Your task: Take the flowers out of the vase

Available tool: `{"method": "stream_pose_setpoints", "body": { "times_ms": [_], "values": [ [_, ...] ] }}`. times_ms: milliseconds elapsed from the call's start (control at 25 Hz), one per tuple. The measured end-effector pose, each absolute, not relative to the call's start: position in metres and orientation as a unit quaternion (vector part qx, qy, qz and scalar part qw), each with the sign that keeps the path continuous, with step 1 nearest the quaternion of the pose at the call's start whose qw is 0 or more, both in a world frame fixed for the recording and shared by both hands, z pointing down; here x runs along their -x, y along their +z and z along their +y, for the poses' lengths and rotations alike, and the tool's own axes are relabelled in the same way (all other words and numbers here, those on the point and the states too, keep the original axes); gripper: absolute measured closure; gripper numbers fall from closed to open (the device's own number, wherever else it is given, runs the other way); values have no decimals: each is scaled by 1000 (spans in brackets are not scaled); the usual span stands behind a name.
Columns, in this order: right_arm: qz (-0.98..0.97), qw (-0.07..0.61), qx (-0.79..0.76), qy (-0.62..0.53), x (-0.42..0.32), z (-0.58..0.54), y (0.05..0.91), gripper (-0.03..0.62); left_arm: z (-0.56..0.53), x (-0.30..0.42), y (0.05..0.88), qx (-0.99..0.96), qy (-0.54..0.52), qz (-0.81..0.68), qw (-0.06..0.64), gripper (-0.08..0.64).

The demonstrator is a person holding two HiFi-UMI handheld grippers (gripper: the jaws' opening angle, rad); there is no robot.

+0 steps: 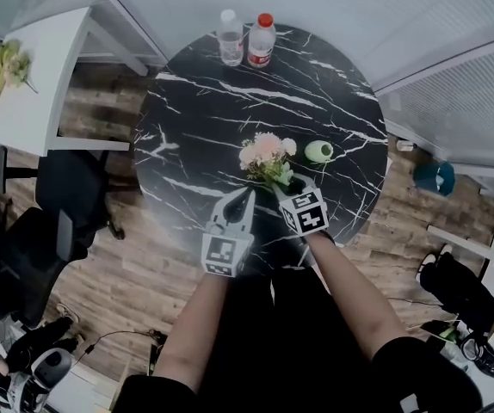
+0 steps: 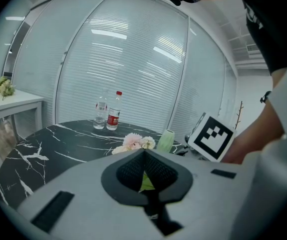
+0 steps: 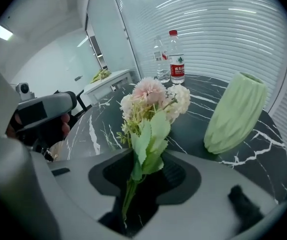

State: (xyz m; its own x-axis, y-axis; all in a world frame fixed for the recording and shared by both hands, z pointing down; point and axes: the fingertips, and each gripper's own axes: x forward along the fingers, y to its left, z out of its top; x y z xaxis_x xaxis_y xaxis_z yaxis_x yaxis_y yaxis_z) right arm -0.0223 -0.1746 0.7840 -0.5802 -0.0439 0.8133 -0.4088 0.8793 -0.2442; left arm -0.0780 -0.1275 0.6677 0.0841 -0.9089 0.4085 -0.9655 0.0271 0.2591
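A round black marble table [image 1: 213, 101] fills mid-frame. At lower centre, the left gripper [image 1: 243, 196] has its jaws pressed together. The right gripper [image 1: 286, 182] has its jaws spread, the stem of the flowers [image 1: 264, 151] between them. The green vase [image 1: 318, 151] sits just right of the blooms.

Between the jaws of the right gripper [image 3: 143, 160], the stem of the flowers [image 3: 152, 106], blooms ahead of the tips. Ahead and right of that gripper, apart from the flowers, the vase [image 3: 236, 111], on the table [image 1: 204, 101]. Just left of it, the left gripper [image 1: 248, 194]. Far ahead of both, by the table's far edge, two bottles [image 1: 262, 40] side by side. Well left of the left gripper, a side table [image 1: 36, 93] with greens [image 1: 2, 67] on it; nearer on that side, a chair [image 1: 66, 188].
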Motion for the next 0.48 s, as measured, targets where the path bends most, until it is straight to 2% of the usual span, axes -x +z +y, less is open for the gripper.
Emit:
{"method": "stream_pose_setpoints", "body": {
  "times_ms": [240,480],
  "values": [
    [-864,439,-148,197,17,-185,776,380,-134,77,662,-698,61,-673,239,549],
    [-868,429,-156,197,11,-192,762,368,-140,75,655,-702,64,-670,233,549]
  ]
}}
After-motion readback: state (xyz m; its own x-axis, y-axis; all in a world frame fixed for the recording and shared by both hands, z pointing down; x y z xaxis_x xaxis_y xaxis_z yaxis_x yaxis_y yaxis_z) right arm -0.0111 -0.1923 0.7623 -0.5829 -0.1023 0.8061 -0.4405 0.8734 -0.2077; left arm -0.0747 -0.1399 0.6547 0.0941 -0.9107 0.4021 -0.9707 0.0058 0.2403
